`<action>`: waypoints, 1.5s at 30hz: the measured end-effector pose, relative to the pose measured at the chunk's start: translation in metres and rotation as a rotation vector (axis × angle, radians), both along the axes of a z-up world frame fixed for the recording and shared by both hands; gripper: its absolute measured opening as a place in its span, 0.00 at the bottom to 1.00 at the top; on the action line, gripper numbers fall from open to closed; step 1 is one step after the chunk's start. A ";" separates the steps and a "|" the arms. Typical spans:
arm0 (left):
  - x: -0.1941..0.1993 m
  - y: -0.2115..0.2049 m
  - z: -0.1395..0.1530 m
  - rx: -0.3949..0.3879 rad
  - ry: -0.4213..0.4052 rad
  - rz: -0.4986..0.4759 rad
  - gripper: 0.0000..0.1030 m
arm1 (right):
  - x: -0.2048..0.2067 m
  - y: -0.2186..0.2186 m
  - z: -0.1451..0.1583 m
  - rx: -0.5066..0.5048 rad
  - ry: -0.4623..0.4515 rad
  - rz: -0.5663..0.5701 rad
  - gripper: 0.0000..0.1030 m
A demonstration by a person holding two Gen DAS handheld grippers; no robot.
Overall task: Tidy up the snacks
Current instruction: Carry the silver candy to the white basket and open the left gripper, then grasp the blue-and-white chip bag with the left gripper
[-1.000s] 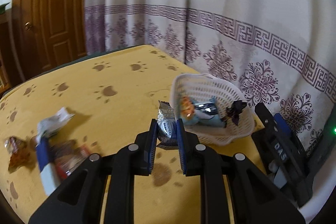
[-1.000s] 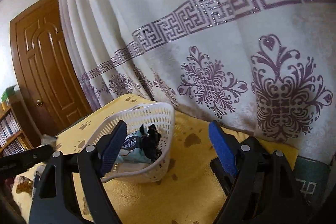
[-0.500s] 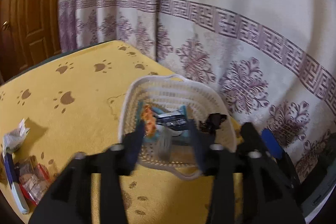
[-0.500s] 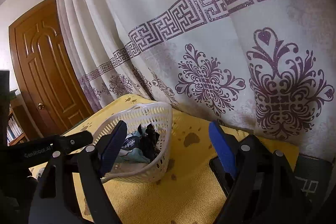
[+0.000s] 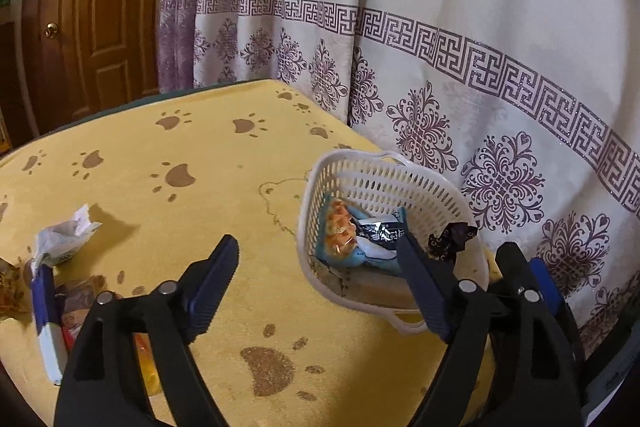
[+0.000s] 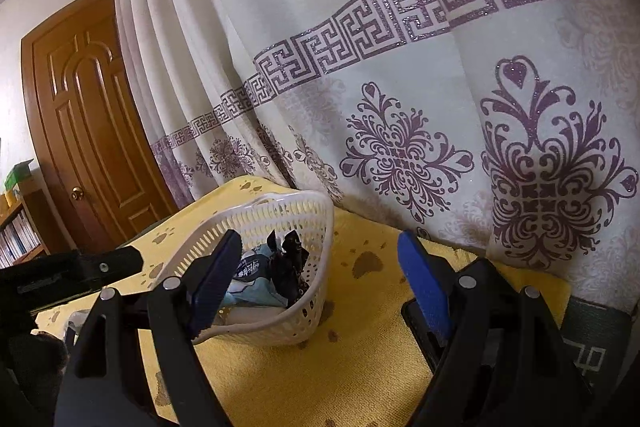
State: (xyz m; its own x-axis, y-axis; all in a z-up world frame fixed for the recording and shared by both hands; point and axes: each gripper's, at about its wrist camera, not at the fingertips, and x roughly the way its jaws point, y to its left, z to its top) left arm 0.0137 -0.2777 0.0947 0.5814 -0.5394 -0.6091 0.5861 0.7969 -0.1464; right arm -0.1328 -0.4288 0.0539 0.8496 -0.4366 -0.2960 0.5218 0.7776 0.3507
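A white perforated plastic basket point(image 5: 404, 187) is sitting at the worktop's point(image 5: 224, 163) three o'clock edge, holding crinkly foil snack packets point(image 5: 360, 239) whose long axes are running toward four o'clock. The left hand-held gripper point(image 5: 320, 287), its jaws having just been opening, is standing spread and empty, while the right hand-held gripper point(image 6: 320, 283) is also gaping, pinching nothing.

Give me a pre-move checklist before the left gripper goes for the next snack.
1. Left gripper empty: ok, its jaws have just been opening and nothing is between them.
2. Last snack in the basket: cannot tell; packets lie inside, but which is the new one is unclear.
3. Basket upright on the table: ok.
4. Snacks left to collect: ok, a pile lies at the table's left edge.
5. Path to the pile free: ok, only bare cloth lies between.
6. Right gripper out of the way: ok, open and empty beside the basket.
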 end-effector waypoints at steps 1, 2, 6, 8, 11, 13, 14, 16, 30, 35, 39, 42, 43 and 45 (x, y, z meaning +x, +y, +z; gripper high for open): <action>-0.002 0.002 0.001 0.003 -0.007 0.003 0.83 | 0.000 0.000 0.000 -0.003 0.003 0.001 0.79; -0.003 0.004 0.001 0.007 -0.011 0.008 0.83 | 0.001 0.001 0.000 -0.007 0.006 0.001 0.79; -0.007 0.013 0.002 0.027 -0.020 0.033 0.84 | 0.004 0.004 -0.001 -0.021 0.021 0.005 0.79; -0.008 0.022 0.003 0.024 -0.024 0.049 0.84 | 0.004 0.006 -0.001 -0.027 0.026 0.002 0.79; -0.010 0.035 0.004 0.023 -0.029 0.076 0.84 | 0.005 0.008 -0.001 -0.039 0.033 -0.003 0.79; -0.012 0.048 0.006 0.026 -0.044 0.100 0.84 | 0.005 0.009 -0.001 -0.041 0.038 -0.006 0.79; -0.013 0.052 0.007 0.029 -0.050 0.108 0.84 | 0.005 0.009 -0.001 -0.041 0.040 -0.007 0.79; -0.016 0.068 0.006 0.038 -0.063 0.138 0.86 | 0.006 0.009 -0.001 -0.040 0.044 -0.014 0.79; -0.015 0.176 -0.011 0.026 -0.010 0.350 0.86 | 0.009 0.017 0.001 -0.098 0.062 -0.044 0.79; -0.011 0.203 -0.021 0.028 0.017 0.415 0.86 | 0.006 0.028 0.005 -0.145 0.052 -0.063 0.79; -0.008 0.221 -0.030 0.030 0.041 0.459 0.86 | 0.004 0.040 0.008 -0.155 0.041 -0.038 0.79; -0.004 0.229 -0.035 0.026 0.057 0.479 0.86 | 0.005 0.051 0.009 -0.151 0.043 0.002 0.79; -0.002 0.232 -0.037 0.025 0.062 0.485 0.86 | 0.005 0.055 0.009 -0.151 0.042 0.016 0.79; 0.001 0.235 -0.040 0.020 0.074 0.488 0.86 | 0.007 0.063 0.010 -0.149 0.042 0.047 0.79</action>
State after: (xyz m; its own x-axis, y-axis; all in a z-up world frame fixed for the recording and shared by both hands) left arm 0.0151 -0.0427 0.0550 0.7182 -0.2029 -0.6656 0.1328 0.9789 -0.1552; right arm -0.1253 -0.3654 0.0634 0.8581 -0.4389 -0.2666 0.4959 0.8431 0.2080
